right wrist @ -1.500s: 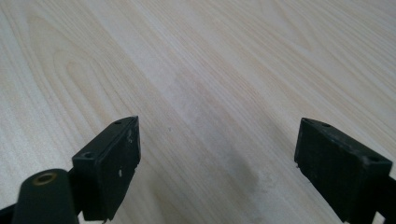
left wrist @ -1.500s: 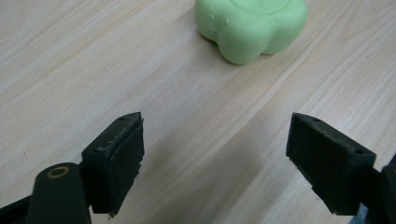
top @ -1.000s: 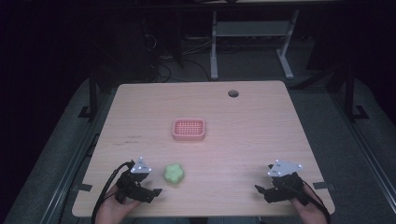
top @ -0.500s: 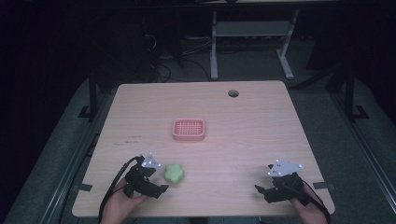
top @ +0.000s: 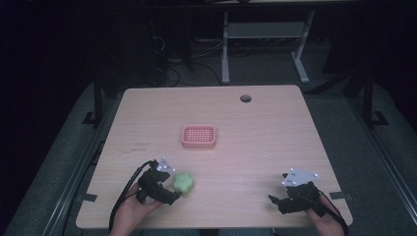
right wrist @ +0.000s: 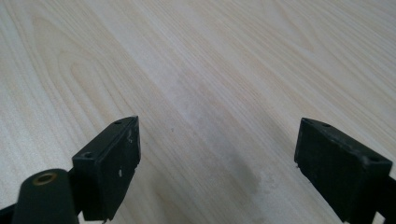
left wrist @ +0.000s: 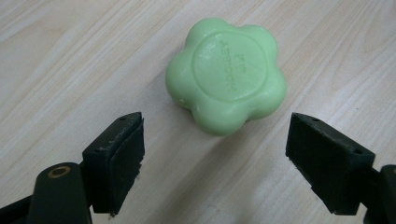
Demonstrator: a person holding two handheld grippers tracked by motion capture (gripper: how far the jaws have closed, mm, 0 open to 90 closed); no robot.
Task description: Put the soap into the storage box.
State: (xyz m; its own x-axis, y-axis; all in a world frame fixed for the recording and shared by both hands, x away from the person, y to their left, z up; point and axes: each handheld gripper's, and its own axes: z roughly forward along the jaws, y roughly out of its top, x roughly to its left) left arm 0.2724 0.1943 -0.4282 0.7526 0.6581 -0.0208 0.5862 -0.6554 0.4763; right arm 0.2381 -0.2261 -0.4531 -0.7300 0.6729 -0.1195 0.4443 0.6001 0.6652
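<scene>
1. Left gripper (left wrist: 212, 154) was released, jaws spread wide, nothing between the pads. In the high view it (top: 164, 189) sat low at the near-left part of the table, a hand (top: 129, 212) behind it and its cable looping off to its left.
2. Green flower-shaped soap (left wrist: 227, 79) lay flat on the wood just ahead of the left gripper's jaws, slightly toward its right jaw, not touching either pad. Embossed lettering on top was too faint to read. High view: soap (top: 183, 182) was just beside the gripper tips.
3. Right gripper (right wrist: 217, 163) was released too, jaws wide apart over bare wood. High view: it (top: 276, 200) was at the near-right part, well apart from the soap.
4. Pink perforated tray (top: 199, 136) sat farther out, beyond the soap, near table (top: 275, 137) centre.
5. Dark round hole (top: 245, 98) was at the table's far edge.
</scene>
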